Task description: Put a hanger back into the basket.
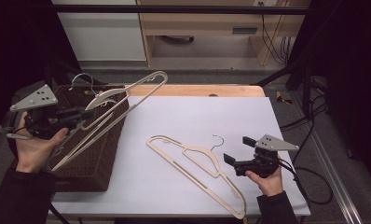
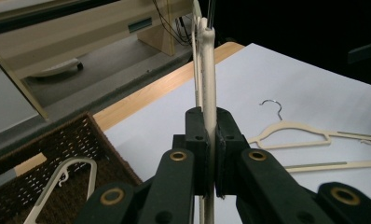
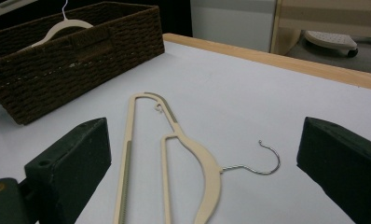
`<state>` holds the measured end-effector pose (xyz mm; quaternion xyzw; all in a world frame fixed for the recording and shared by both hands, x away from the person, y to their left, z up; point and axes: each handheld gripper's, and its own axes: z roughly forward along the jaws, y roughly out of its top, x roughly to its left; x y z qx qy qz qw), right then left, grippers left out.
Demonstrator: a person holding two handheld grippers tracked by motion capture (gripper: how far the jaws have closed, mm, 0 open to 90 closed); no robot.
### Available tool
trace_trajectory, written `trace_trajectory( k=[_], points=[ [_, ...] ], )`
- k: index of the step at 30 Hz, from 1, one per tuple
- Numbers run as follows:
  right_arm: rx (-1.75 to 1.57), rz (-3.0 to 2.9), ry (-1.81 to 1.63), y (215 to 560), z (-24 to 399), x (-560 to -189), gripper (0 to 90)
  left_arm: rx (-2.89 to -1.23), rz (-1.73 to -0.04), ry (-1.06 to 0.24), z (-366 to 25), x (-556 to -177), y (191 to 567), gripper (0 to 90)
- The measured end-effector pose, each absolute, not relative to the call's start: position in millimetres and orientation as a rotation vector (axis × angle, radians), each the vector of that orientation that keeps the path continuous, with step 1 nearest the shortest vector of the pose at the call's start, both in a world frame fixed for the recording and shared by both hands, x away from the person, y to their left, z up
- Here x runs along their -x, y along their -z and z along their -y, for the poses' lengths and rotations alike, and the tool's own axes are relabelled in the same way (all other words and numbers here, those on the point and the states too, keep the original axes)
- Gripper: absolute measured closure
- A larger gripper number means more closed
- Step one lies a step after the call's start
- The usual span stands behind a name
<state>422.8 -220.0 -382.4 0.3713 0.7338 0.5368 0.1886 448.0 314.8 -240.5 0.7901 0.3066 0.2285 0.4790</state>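
Observation:
My left gripper (image 1: 88, 113) is shut on a cream plastic hanger (image 1: 141, 88) and holds it tilted in the air over the brown wicker basket (image 1: 104, 154). In the left gripper view the black jaws (image 2: 210, 135) pinch the hanger's thin edge (image 2: 207, 70), which rises straight up between them. A second cream hanger (image 1: 193, 161) with a wire hook lies flat on the white table cover (image 1: 197, 116). My right gripper (image 1: 237, 149) rests open just right of it. In the right gripper view that hanger (image 3: 174, 140) lies between and beyond the wide-apart jaws (image 3: 204, 135).
The basket (image 3: 72, 56) stands at the table's left edge, and another cream hanger (image 2: 62, 182) lies inside it. A bare wooden strip (image 1: 197, 90) runs along the table's far edge. Cables (image 1: 314, 135) hang off the right side, and pale furniture stands behind.

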Motion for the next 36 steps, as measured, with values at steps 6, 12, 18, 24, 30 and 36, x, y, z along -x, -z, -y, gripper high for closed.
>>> trace_trajectory(
  k=[6,12,18,24,30,36],
  points=[
    [-1.042,-2.062,-1.503,383,220,-423,3.0,-1.924,-0.793,-0.541,-337,-466,250,86.1],
    [-1.037,-2.067,-1.498,383,219,-423,3.0,-1.917,-0.837,-0.544,-360,-478,258,86.1],
    [-1.041,-2.075,-1.496,384,219,-423,3.0,-1.92,-0.901,-0.547,-381,-487,269,86.2],
    [-1.032,-2.085,-1.493,385,218,-424,3.0,-1.908,-0.968,-0.542,-401,-492,281,86.1],
    [-1.038,-2.089,-1.484,386,217,-425,3.0,-1.912,-1.022,-0.547,-418,-495,291,86.1],
    [-1.043,-2.088,-1.484,386,216,-425,3.0,-1.908,-1.061,-0.553,-431,-495,299,86.2]
  ],
)
